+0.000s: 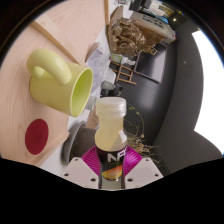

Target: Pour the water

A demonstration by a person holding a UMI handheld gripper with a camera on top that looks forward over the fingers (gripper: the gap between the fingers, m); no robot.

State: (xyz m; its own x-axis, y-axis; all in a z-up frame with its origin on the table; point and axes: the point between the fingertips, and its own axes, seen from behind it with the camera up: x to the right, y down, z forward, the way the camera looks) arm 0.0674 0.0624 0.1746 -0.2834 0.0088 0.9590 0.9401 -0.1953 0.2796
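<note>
Lime-green and glossy, the mug [57, 84] lies tilted just beyond your gripper [113, 165], on a pale wooden bench [60, 30] beside a flat red disc [37, 135]. Your gripper pinches a small clear plastic bottle [111, 130] with a white cap, its magenta pads [112, 159] pressed against it. Cluttered shelving [135, 35] stands well beyond.
</note>
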